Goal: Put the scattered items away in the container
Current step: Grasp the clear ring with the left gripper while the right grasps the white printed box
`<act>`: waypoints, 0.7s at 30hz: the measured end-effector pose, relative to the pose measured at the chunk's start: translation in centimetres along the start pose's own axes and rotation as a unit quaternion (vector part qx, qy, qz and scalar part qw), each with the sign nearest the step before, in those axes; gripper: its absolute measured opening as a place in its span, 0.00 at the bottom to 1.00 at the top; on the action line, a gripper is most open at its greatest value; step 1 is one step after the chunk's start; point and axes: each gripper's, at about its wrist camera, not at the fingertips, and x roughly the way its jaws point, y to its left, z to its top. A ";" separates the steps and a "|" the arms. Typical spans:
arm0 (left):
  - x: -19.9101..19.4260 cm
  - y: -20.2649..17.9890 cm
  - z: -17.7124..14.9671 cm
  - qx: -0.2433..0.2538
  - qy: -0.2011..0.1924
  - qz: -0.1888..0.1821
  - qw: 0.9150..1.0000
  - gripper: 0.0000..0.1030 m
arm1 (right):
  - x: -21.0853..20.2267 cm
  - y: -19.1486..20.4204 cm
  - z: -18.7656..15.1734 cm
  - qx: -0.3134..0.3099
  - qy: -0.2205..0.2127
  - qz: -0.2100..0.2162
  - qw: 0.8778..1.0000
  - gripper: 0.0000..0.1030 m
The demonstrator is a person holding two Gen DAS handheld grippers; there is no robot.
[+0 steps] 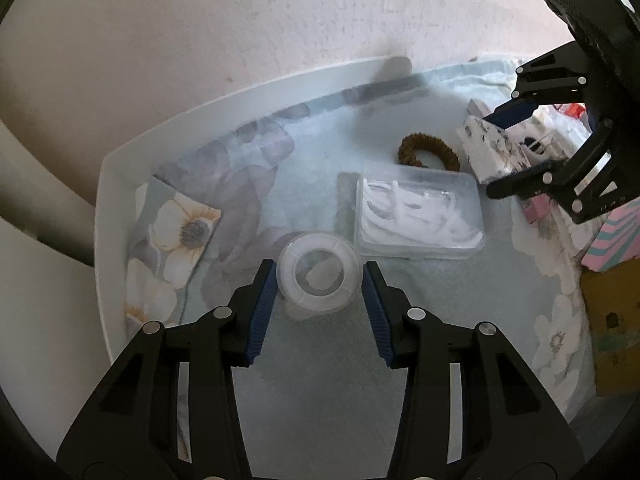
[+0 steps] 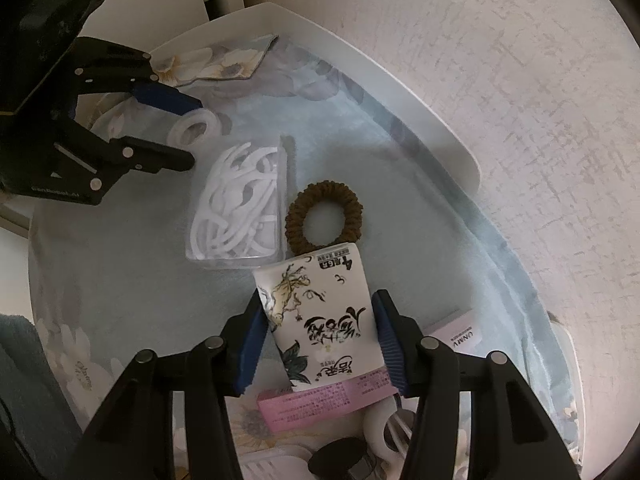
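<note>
We are seeing a dark, smeared shape (image 1: 394, 80) blurring along the tray's far rim (image 1: 240, 92); we cannot tell what it is. The pink-and-blue striped box (image 1: 612, 236) is running off the right edge. Near the bottom of the right wrist view, a white ring (image 2: 378, 432) and a dark object (image 2: 340, 458) are hiding behind the printed packet (image 2: 320, 320).

Brown scrunchie (image 2: 324, 216); pale blue floral cloth (image 1: 320, 392).
</note>
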 end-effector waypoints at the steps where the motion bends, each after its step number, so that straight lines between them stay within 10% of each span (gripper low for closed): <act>1: -0.7 0.1 -0.3 -0.002 -0.002 0.000 1.000 0.39 | -0.3 -0.1 0.0 0.002 -0.003 -0.002 1.000 0.46; 21: -15.5 -7.0 4.0 0.018 -0.115 0.008 0.993 0.39 | -16.9 -0.9 -6.4 0.123 -0.133 -0.046 0.982 0.46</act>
